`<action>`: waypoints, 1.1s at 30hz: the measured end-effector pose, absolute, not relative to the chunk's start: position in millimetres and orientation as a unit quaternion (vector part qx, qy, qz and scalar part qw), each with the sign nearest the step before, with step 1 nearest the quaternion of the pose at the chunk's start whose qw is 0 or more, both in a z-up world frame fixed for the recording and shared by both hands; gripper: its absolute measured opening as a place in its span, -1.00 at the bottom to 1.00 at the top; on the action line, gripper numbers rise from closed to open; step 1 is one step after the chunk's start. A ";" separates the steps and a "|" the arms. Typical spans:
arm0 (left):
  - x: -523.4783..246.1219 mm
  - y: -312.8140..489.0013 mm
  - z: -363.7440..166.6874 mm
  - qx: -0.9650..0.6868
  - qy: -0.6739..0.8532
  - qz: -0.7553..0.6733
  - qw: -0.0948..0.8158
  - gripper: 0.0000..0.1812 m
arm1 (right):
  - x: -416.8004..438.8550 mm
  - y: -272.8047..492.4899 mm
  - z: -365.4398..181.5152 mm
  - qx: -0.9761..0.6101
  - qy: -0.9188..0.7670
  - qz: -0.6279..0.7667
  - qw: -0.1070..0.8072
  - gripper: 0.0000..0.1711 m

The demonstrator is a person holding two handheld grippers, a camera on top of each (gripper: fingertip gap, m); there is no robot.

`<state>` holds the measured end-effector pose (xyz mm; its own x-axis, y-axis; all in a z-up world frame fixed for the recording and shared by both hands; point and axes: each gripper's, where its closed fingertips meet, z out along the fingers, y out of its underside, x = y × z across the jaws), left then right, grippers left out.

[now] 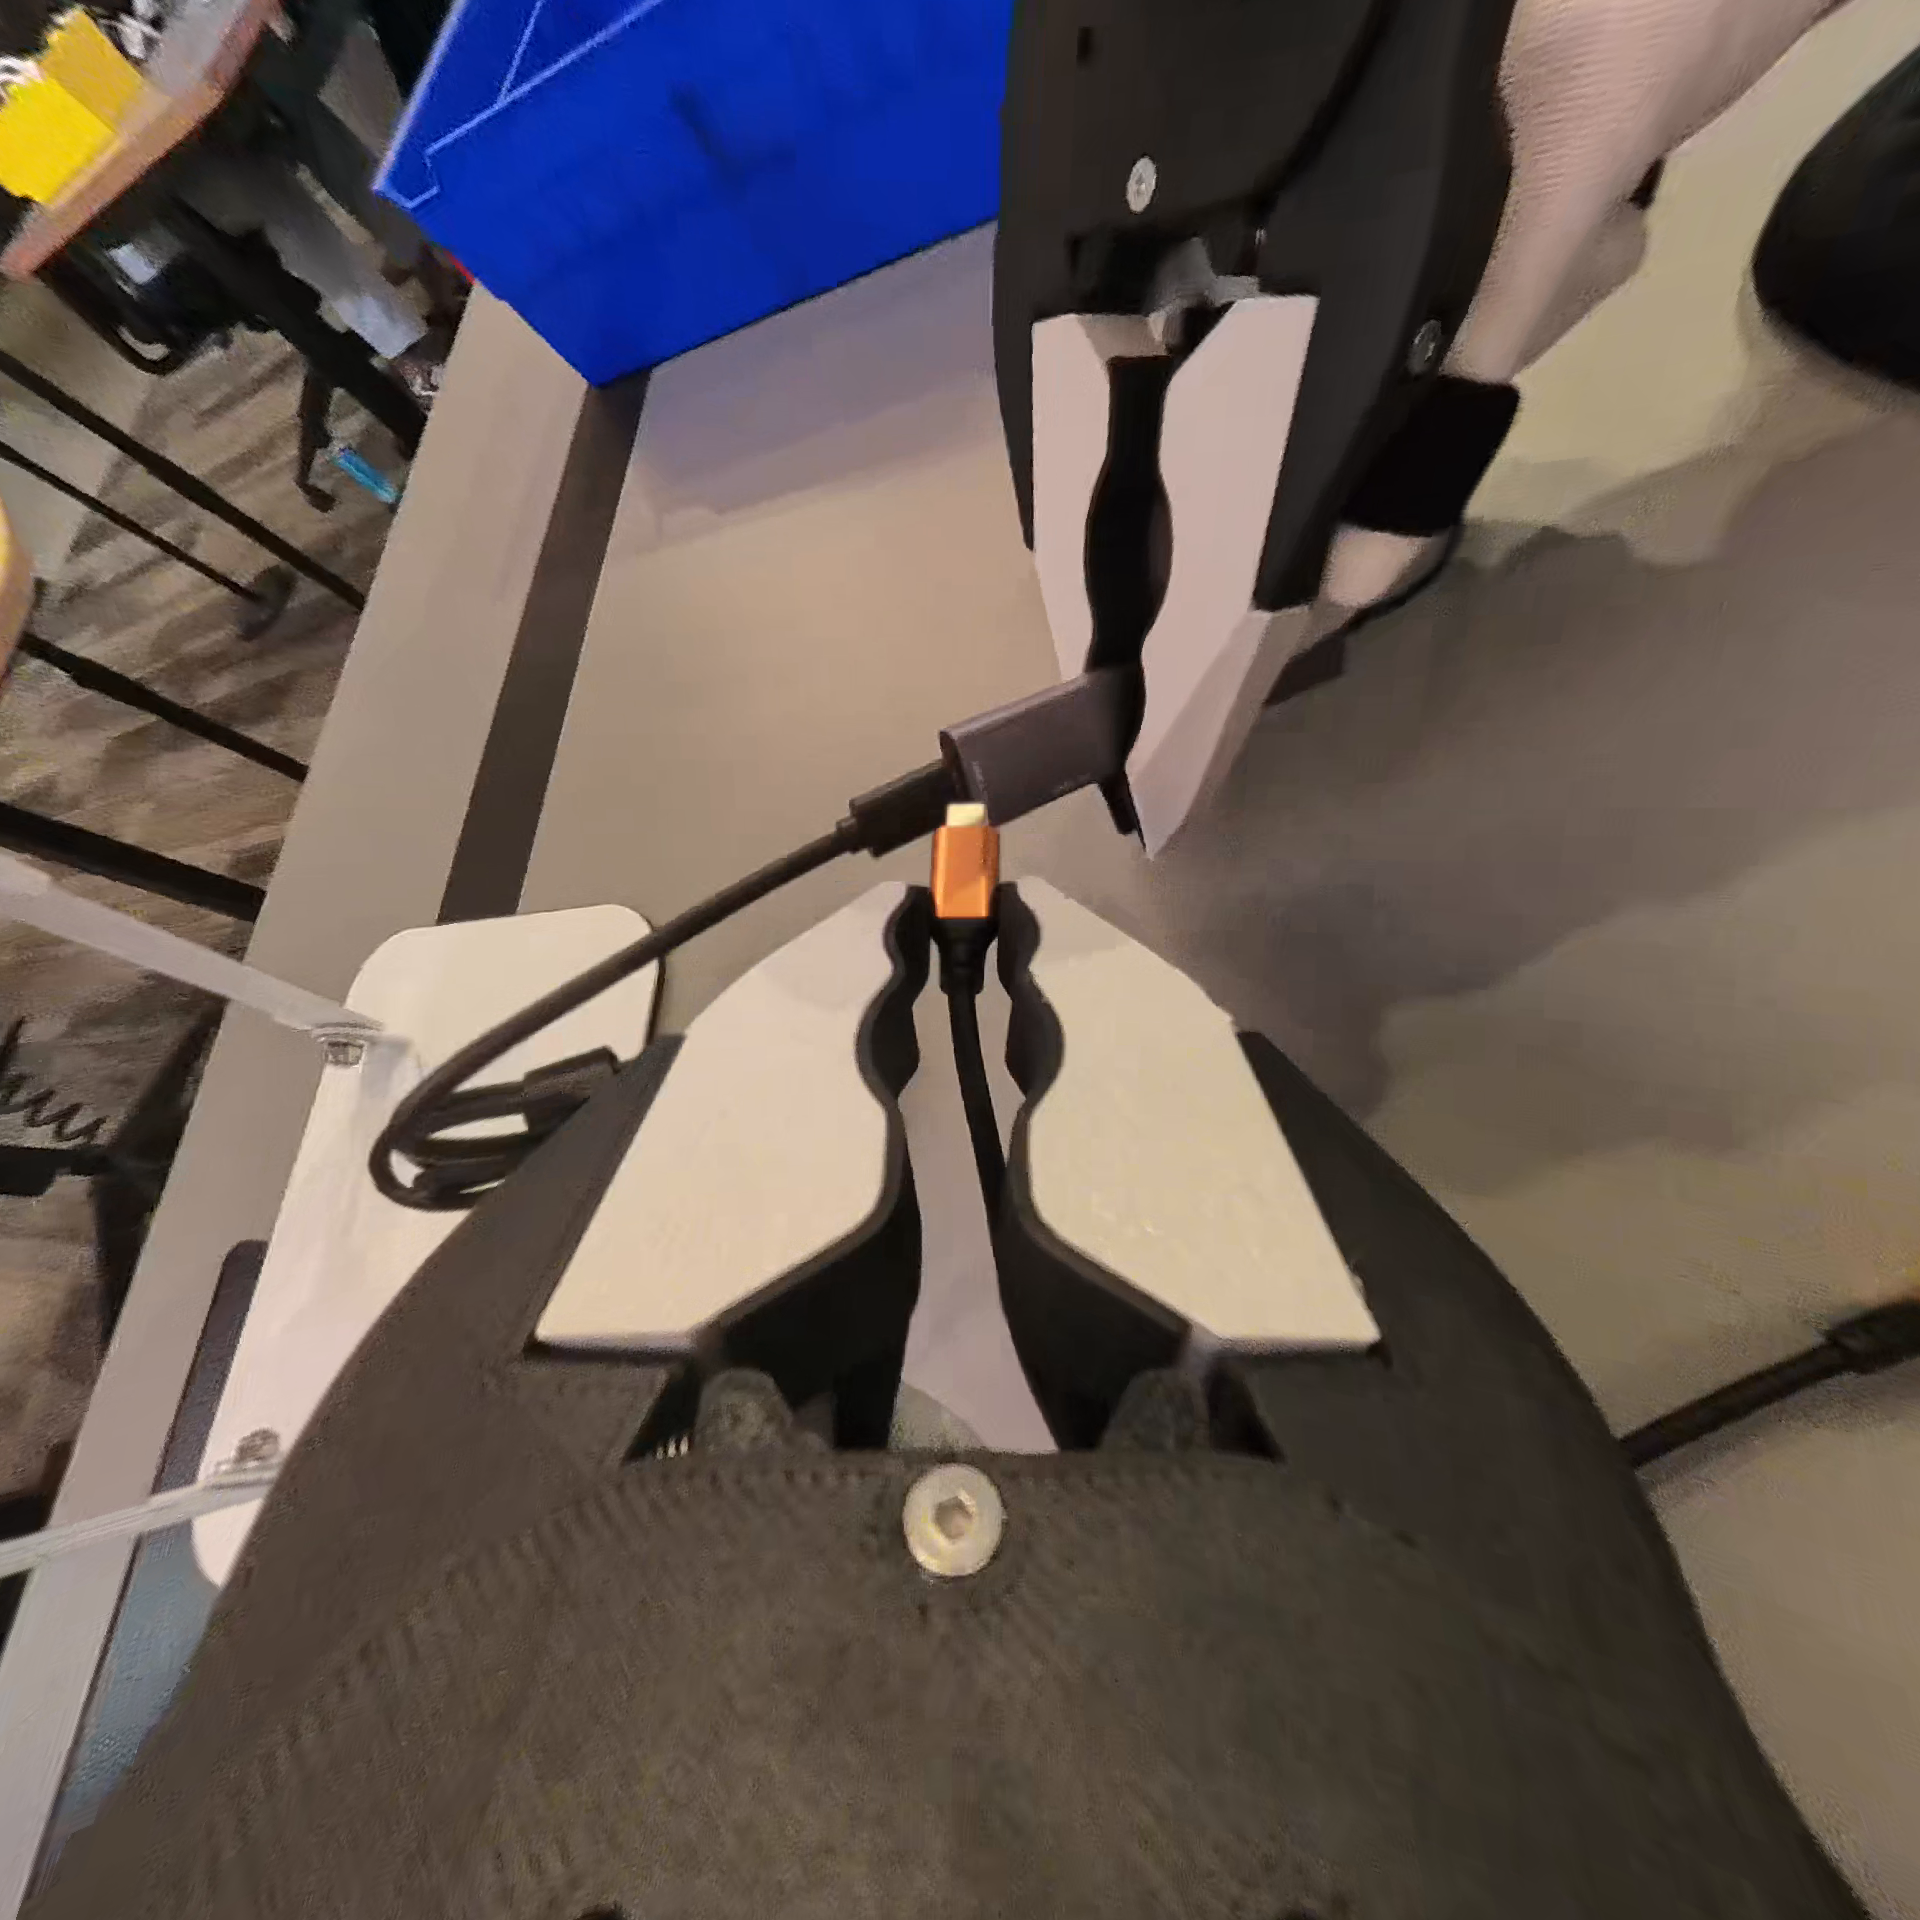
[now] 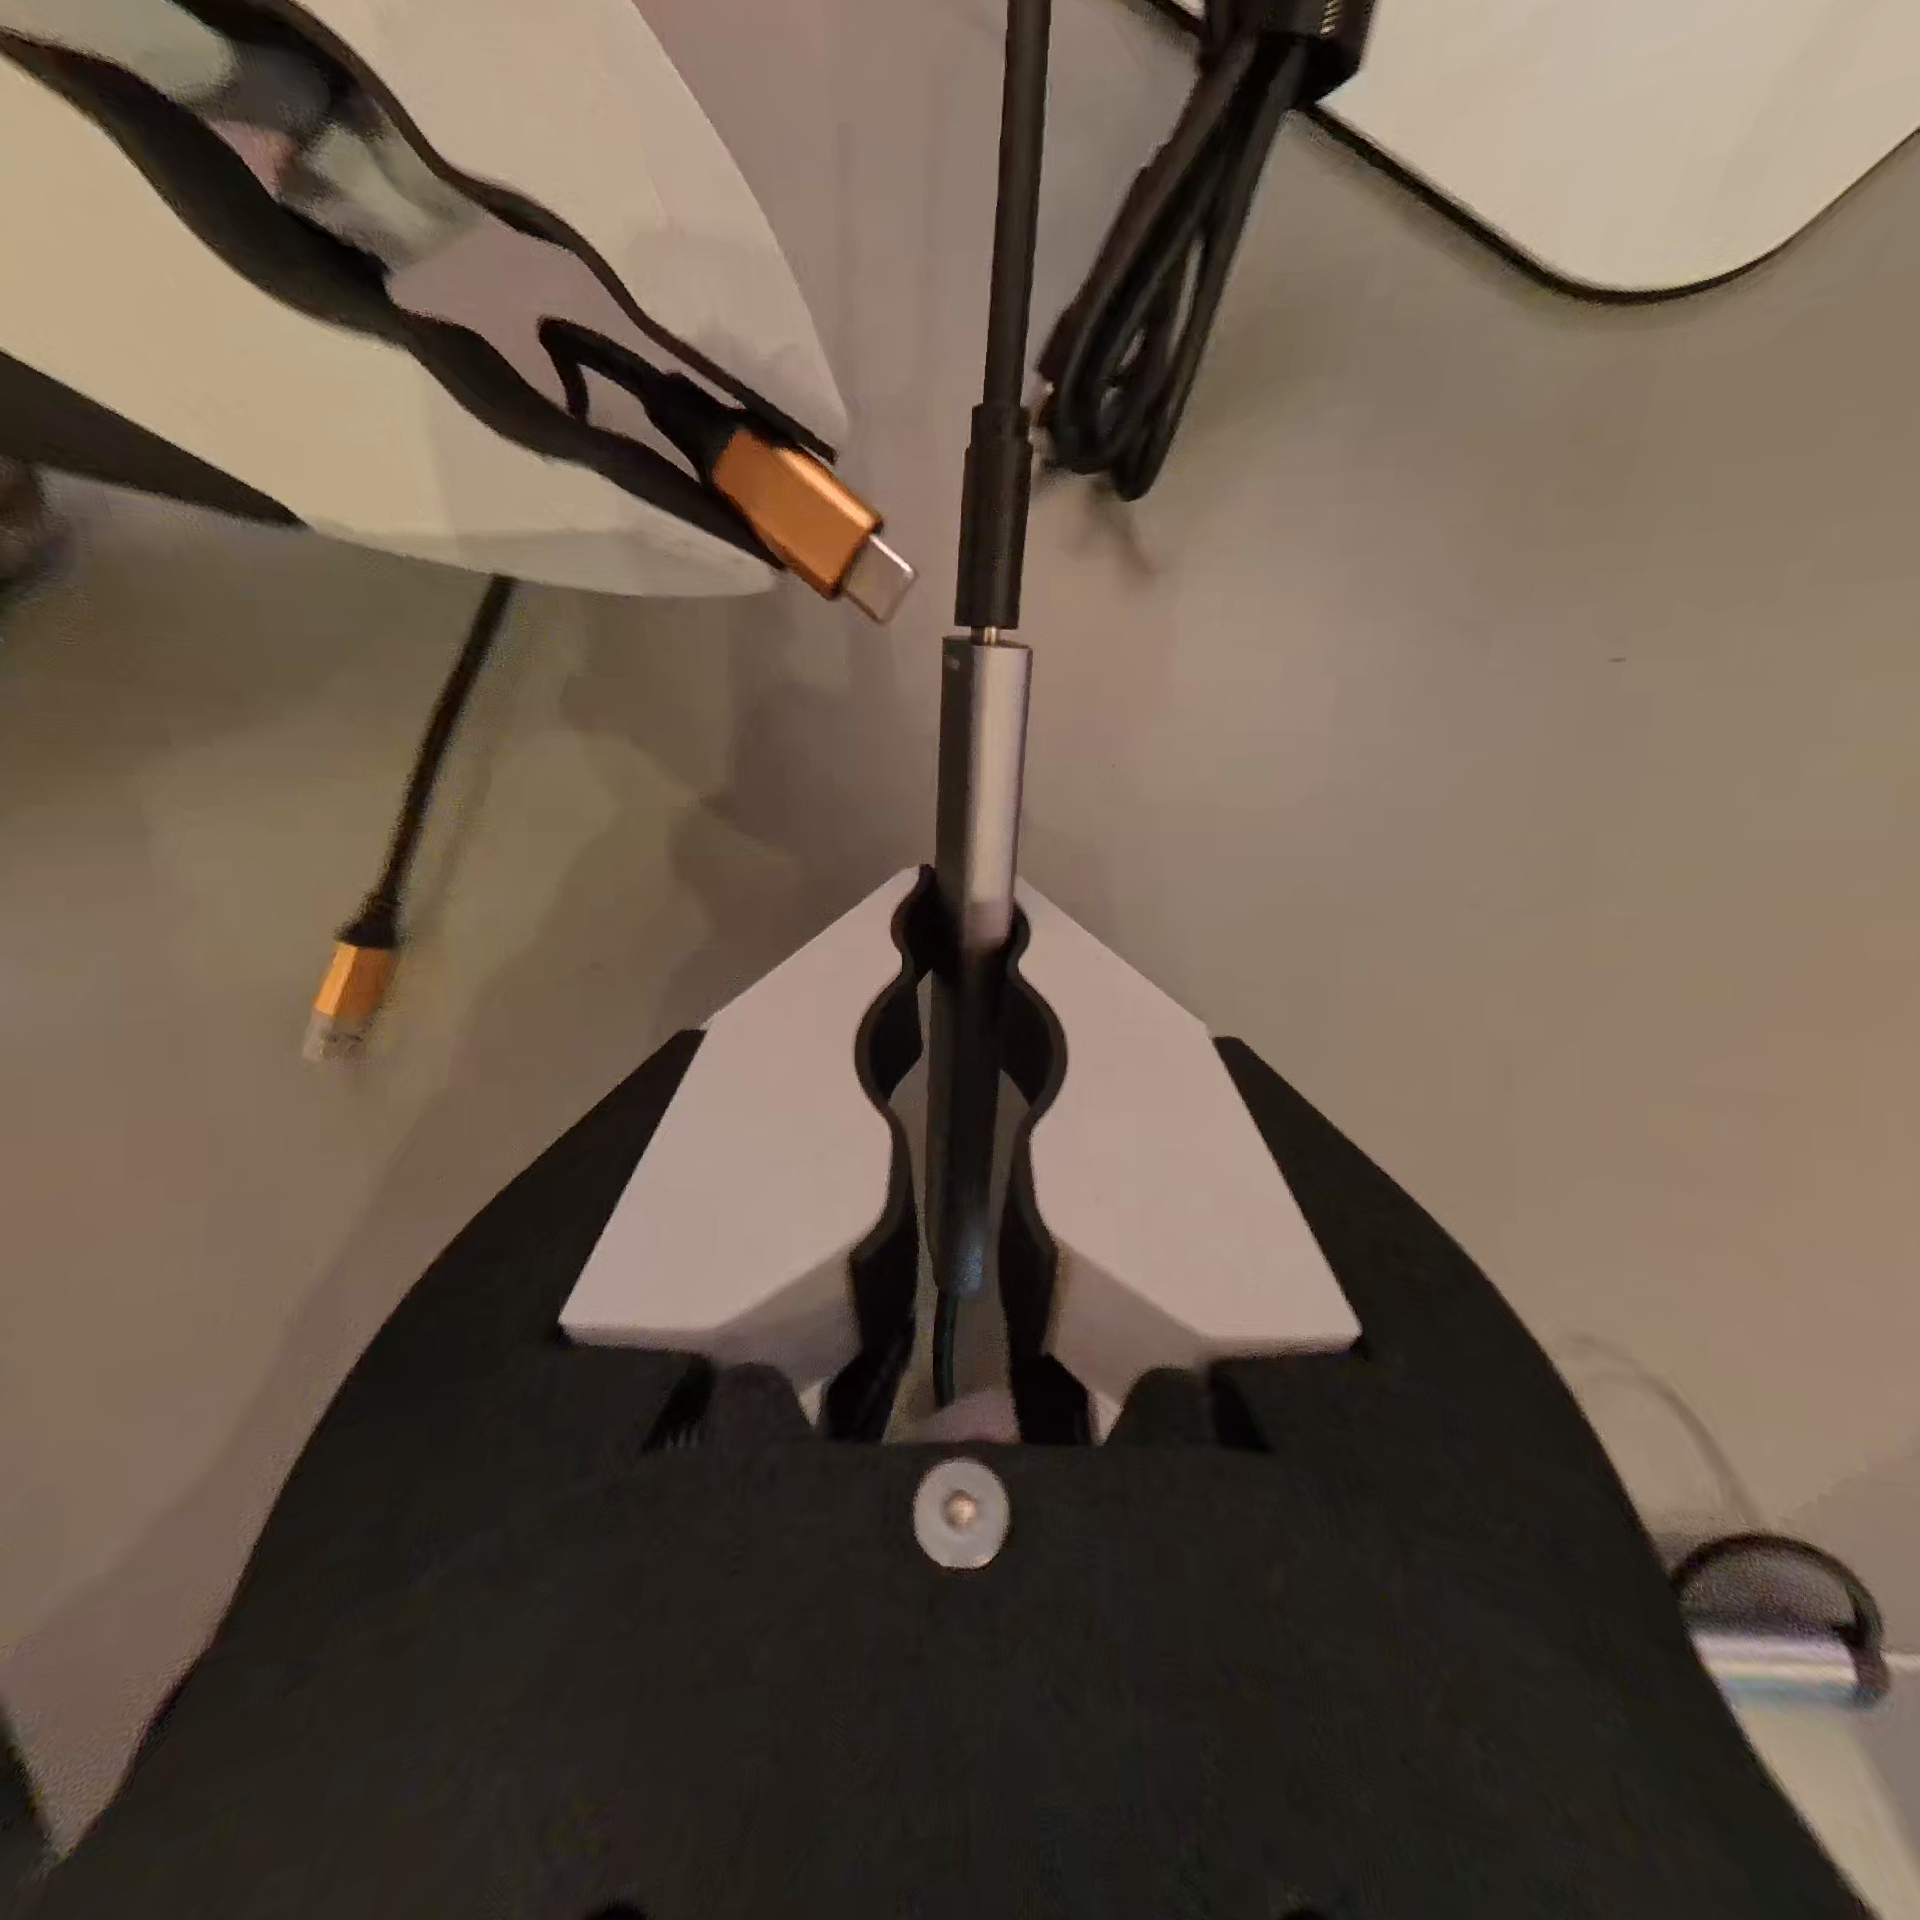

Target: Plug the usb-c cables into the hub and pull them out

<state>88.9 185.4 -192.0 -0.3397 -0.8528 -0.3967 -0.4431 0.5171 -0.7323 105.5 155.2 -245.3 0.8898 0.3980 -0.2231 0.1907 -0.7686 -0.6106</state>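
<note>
Hub (image 2: 982,769), grey and thin, is held up in the middle of the right wrist view, and the right gripper (image 2: 961,914) is closed tight on its near end. A black plug (image 2: 995,520) is pushed into the far end of the hub, and its black cable (image 2: 1023,187) runs up to the top of the frame. In the left wrist view the hub (image 1: 1039,743) is seen just above the middle, with the right gripper (image 1: 1127,717) coming down onto it from the upper right.

An orange plug (image 1: 966,857) with a silver tip is held in the middle of the left wrist view. The left gripper (image 1: 961,914) is closed on it, and the plug's black cord is seen running back between the fingers. The silver tip is just beside the hub's end, next to the black plug, but it is not pushed in. In the right wrist view the orange plug (image 2: 800,520) is seen at the upper left, held by the left gripper (image 2: 748,488).

A second orange plug (image 2: 348,982) is seen lying on the grey table (image 2: 1455,831) at the left. A bundle of black cable (image 2: 1153,312) is laid near a white pad (image 2: 1662,135) at the upper right.

A blue bin (image 1: 707,156) is set at the top of the left wrist view. A patterned floor (image 1: 156,623) and dark frames are seen at the left.
</note>
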 end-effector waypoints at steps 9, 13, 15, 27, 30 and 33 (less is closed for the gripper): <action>101.5 184.8 -219.8 -0.442 0.777 -0.227 0.387 -0.86 | 89.4 152.0 -227.2 -0.897 -0.269 0.162 0.310 -0.94; 114.3 175.3 -205.5 -0.441 0.741 -0.278 0.425 -0.86 | 81.7 146.4 -221.9 -0.899 -0.247 0.234 0.275 -0.94; 117.1 173.5 -205.2 -0.447 0.728 -0.297 0.426 -0.86 | 82.5 144.7 -221.3 -0.902 -0.244 0.242 0.261 -0.94; 127.9 164.1 -188.5 -0.457 0.676 -0.384 0.432 -0.86 | 119.6 147.6 -250.2 -0.930 -0.210 0.069 0.294 -0.51; 130.8 158.8 -193.6 -0.453 0.684 -0.378 0.428 -0.86 | 132.2 144.7 -261.3 -0.937 -0.191 0.032 0.292 -0.54; 133.1 152.9 -194.8 -0.451 0.686 -0.386 0.420 -0.86 | 146.2 143.1 -261.6 -0.938 -0.179 -0.025 0.296 -0.33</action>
<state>133.1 152.9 -194.8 -0.2394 -0.9438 -0.2277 -0.2946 0.2941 -0.9092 146.2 143.1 -261.6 0.9349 0.3207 0.1524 0.3500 -0.7605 -0.5469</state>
